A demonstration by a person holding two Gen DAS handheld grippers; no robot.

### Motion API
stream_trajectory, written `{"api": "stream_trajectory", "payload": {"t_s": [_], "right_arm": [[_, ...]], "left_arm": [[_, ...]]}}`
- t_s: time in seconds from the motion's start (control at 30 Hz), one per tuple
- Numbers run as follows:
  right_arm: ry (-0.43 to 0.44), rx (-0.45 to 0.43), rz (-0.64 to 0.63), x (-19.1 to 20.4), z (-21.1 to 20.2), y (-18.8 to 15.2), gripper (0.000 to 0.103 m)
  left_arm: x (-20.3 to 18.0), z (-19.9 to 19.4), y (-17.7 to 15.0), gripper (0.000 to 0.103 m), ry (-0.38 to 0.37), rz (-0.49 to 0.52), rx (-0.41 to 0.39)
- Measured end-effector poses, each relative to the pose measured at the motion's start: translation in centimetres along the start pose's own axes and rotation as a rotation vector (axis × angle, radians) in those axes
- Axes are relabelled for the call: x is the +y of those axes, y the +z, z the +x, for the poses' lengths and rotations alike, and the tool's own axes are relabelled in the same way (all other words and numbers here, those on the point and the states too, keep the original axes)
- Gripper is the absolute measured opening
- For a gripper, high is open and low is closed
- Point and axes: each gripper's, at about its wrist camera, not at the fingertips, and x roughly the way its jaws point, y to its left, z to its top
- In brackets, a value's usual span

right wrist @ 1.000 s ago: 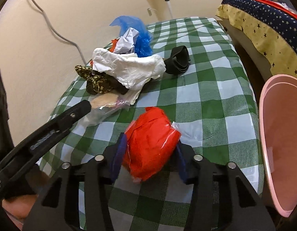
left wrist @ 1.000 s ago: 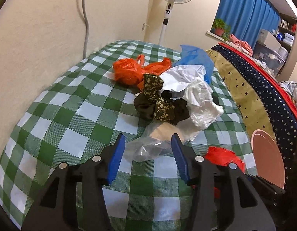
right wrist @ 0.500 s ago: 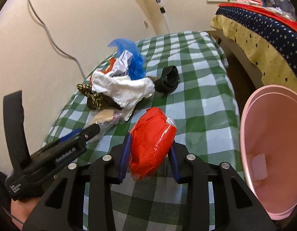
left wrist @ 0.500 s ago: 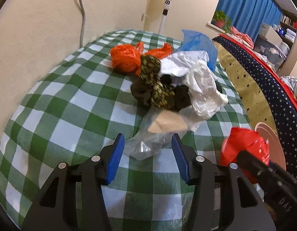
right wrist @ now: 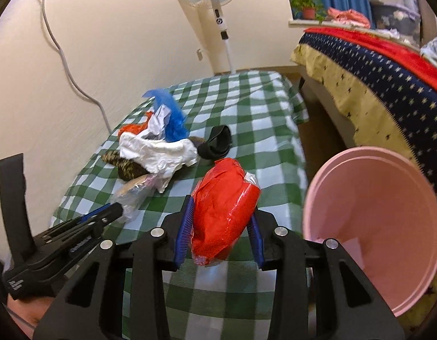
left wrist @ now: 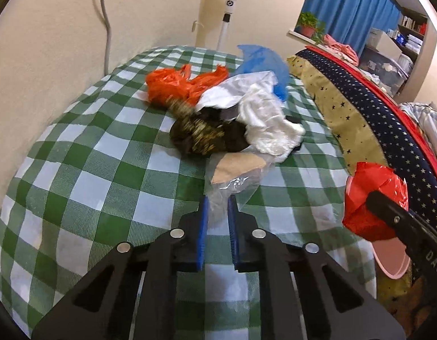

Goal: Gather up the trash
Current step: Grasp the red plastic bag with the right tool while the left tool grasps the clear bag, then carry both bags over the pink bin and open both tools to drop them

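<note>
My left gripper (left wrist: pixel 217 201) has its jaws closing, and its blue pads pinch the near end of a clear plastic bag (left wrist: pixel 238 175) with a tan card inside, which lies on the green check tablecloth (left wrist: pixel 91 170). My right gripper (right wrist: pixel 222 208) is shut on a crumpled red plastic bag (right wrist: pixel 224 198), held above the cloth just left of a pink bin (right wrist: pixel 374 212). In the left wrist view the red bag (left wrist: pixel 371 187) hangs at the right. Behind lie an orange bag (left wrist: pixel 173 85), white plastic (left wrist: pixel 266 121), a blue bag (left wrist: pixel 263 59) and a dark speckled wrapper (left wrist: pixel 201 136).
A black wad (right wrist: pixel 217 141) lies to the right of the pile. A bed with a starred blanket (right wrist: pixel 374 65) runs along the right, with a narrow floor gap between it and the table. A standing fan (right wrist: pixel 215 0) and a cable on the wall are behind.
The left jaws have closed from wide apart onto the clear bag. The right gripper has lifted the red bag off the cloth and carried it nearer the pink bin.
</note>
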Motion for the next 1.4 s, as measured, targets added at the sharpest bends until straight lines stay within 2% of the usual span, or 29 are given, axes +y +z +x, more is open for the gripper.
{"api": "stream_trajectory", "payload": {"t_s": [0.17,0.73,1.1,1.4], "right_arm": [[-0.051,-0.034,-0.031,-0.2,-1.9,0.1,0.037],[-0.125,-0.142,-0.036,-1.5,-9.2,0.6,0.037],[-0.187,-0.210,-0.028,-3.2,-14.1,3.0,0.037],[-0.233,-0.272,-0.094,-5.7,-18.0,6.0,0.037]], "left_arm": [[-0.5,-2.0,-0.1,0.012,-0.016,0.009,-0.033],[-2.4,-7.7,-0.7,0.012,-0.088,0.053,-0.121],[-4.4,-9.7,-0.5,0.012,-0.137,0.092,-0.164],[-6.5,-10.2,0.1,0.012,-0.176,0.119,-0.191]]}}
